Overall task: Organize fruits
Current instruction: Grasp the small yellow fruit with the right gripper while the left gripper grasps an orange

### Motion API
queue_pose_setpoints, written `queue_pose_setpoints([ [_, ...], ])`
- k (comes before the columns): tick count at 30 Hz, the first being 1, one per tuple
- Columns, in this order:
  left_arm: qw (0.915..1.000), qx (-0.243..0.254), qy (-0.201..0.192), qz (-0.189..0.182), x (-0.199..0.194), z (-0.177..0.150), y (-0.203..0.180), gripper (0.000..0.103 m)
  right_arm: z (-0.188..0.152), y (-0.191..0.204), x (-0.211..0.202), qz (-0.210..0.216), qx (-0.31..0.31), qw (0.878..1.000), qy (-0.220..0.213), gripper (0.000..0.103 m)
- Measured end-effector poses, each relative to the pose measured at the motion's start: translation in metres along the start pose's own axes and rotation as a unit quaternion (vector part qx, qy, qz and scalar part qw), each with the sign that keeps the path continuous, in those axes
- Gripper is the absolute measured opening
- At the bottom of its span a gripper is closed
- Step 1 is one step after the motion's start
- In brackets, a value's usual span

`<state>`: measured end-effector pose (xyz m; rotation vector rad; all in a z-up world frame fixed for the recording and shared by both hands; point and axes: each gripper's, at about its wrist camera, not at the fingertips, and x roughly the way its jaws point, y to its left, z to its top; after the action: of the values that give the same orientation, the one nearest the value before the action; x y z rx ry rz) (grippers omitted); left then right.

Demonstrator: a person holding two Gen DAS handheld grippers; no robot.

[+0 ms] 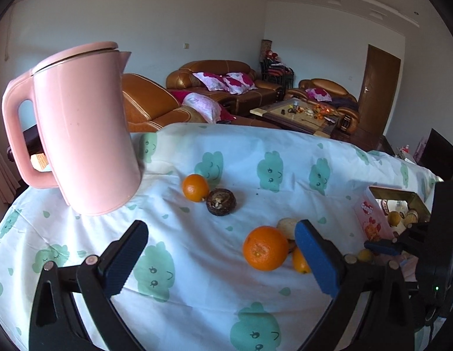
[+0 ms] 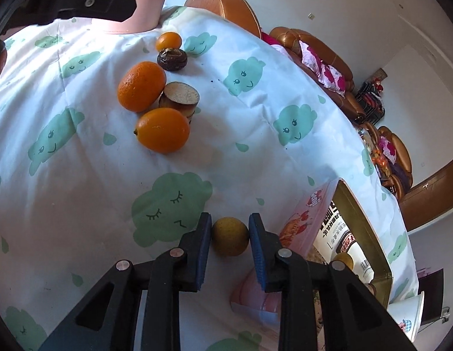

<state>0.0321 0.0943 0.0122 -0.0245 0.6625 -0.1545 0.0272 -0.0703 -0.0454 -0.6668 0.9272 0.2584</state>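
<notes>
My right gripper (image 2: pixel 230 218) is shut on a small yellow fruit (image 2: pixel 230 239), its blue pads pressing both sides just above the cloud-print cloth (image 2: pixel 80 175). Beyond it lie a large orange (image 2: pixel 141 86), an oval orange (image 2: pixel 162 130), a cut brown fruit (image 2: pixel 179 96), a dark brown fruit (image 2: pixel 171 58) and a small orange (image 2: pixel 168 41). My left gripper (image 1: pixel 220 228) stands wide open with nothing between its fingers; the large orange (image 1: pixel 265 248) lies just inside its right finger. An open gold tin (image 2: pixel 363 219) to the right holds fruit and packets.
A pink kettle (image 1: pixel 86 134) stands at the table's far left. A paper cup (image 2: pixel 407 316) sits beside the tin, and a pink package (image 2: pixel 255 295) lies under my right gripper. Sofas (image 1: pixel 220 82) and a coffee table (image 1: pixel 299 114) are beyond the table edge.
</notes>
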Motion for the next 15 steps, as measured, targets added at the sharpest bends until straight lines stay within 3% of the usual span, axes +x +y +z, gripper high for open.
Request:
queue_pose_setpoints([
  [3, 0.9986, 0.036, 0.021, -0.032, 0.005, -0.005, -0.016, 0.091, -0.001, 0.0, -0.002, -0.008, 0.0, 1.0, 0.002, 0.028],
  [7, 0.9938, 0.066, 0.036, -0.082, 0.005, -0.011, -0.033, 0.081, -0.011, -0.016, -0.022, -0.013, 0.083, 0.994, -0.063, 0.028],
  [11, 0.983, 0.057, 0.073, -0.158, 0.012, -0.016, -0.046, 0.064, -0.033, -0.035, -0.054, -0.013, 0.184, 0.971, -0.15, 0.028],
  [15, 0.9801, 0.075, 0.084, -0.163, 0.018, -0.025, -0.066, 0.062, -0.052, -0.044, -0.067, -0.01, 0.248, 0.947, -0.202, 0.028],
])
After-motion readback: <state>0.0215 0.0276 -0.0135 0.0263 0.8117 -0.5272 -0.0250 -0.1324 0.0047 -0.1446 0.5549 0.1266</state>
